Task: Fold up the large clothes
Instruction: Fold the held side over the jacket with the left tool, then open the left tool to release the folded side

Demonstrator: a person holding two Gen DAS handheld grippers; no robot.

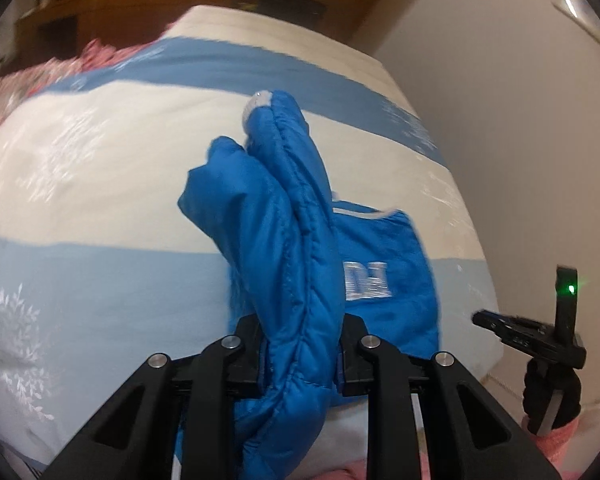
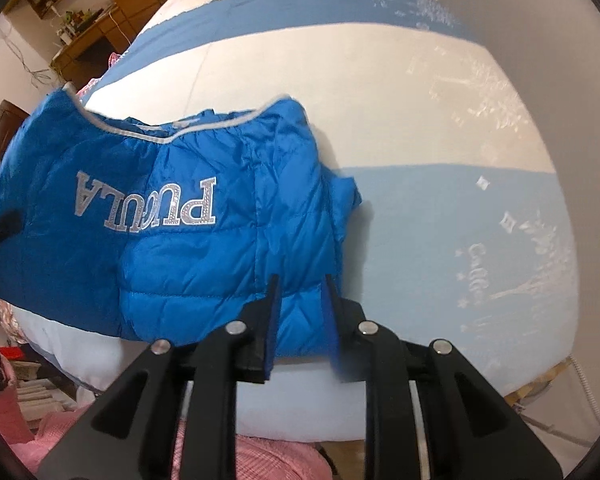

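A bright blue quilted jacket (image 1: 284, 220) with silver letters hangs bunched from my left gripper (image 1: 302, 320), which is shut on a thick fold of it above the bed (image 1: 100, 160). In the right wrist view the jacket (image 2: 172, 264) spreads out over the bed (image 2: 420, 120), letters upside down and its left side raised. My right gripper (image 2: 302, 280) sits at the jacket's near right corner, jaws narrow, with blue padding filling the gap between them. The left gripper (image 2: 0, 224) shows at that view's left edge. The right gripper (image 1: 480, 318) appears far right in the left wrist view, held by a dark-gloved hand (image 1: 548, 396).
The bed cover has white and blue bands with pale leaf prints. Pink floral bedding (image 1: 100, 52) lies at its far left. A wall (image 1: 500, 120) runs along one side. Wooden shelves and a desk (image 2: 84, 48) stand beyond. Pink cloth (image 2: 260, 460) shows below the right gripper.
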